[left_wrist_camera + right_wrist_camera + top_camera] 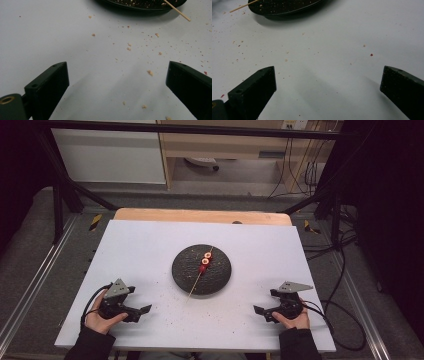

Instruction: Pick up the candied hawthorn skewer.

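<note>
Plate (pixel 201 270), dark and speckled, sits mid-frame on the white bench (pixel 145 245), carrying a wooden skewer (pixel 200 277) threaded with red-and-pale slices (pixel 205 258). Crumbs (pixel 128 47) dot the bench. Left tongs (pixel 142 311) and right tongs (pixel 261 311) rest released at lower corners.

Black grippers (pixel 146 310), grey triangular plates (pixel 118 289), black cables, dark sleeves (pixel 92 346).

The table top (pixel 150 250) is white, smooth and matt, like a painted board — its far edge (pixel 200 215) looks like bare wood. The plate (pixel 182 270) is dark and speckled, with a rough look. The skewer (pixel 196 282) is thin pale wood. The jaws look like matt black plastic.
</note>
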`<action>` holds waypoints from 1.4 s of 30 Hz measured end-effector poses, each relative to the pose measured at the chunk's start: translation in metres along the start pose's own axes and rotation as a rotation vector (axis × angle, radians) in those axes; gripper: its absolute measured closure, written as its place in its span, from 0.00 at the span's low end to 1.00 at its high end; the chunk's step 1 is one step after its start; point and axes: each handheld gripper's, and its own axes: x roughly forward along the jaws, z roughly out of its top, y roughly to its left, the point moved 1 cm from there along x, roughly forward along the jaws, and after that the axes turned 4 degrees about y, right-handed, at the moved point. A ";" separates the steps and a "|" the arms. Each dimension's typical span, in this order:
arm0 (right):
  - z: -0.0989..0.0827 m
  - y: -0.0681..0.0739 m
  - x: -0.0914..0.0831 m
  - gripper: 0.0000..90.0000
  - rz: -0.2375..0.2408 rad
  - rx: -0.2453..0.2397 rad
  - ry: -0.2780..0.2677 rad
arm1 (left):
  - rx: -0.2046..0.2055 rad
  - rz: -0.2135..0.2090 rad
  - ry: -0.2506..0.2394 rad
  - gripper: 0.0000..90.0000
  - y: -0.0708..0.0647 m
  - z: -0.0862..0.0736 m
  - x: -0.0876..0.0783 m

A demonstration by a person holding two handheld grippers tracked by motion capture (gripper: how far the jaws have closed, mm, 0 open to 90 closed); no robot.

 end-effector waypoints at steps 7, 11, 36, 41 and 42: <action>0.000 0.001 0.000 0.01 0.006 -0.001 -0.001 | 0.001 -0.002 0.001 0.05 -0.003 0.001 0.001; 0.000 0.001 -0.001 0.01 0.004 0.001 -0.002 | 0.003 -0.003 -0.002 0.05 -0.006 0.003 0.001; 0.001 0.001 -0.001 0.01 0.002 0.000 -0.003 | -0.017 0.019 0.004 0.05 -0.022 0.027 0.010; 0.001 0.001 -0.001 0.01 0.002 0.000 -0.004 | -0.022 0.022 -0.001 0.05 -0.027 0.037 0.011; 0.001 0.001 -0.001 0.01 0.004 0.001 -0.001 | -0.019 0.023 0.000 0.06 -0.028 0.039 0.012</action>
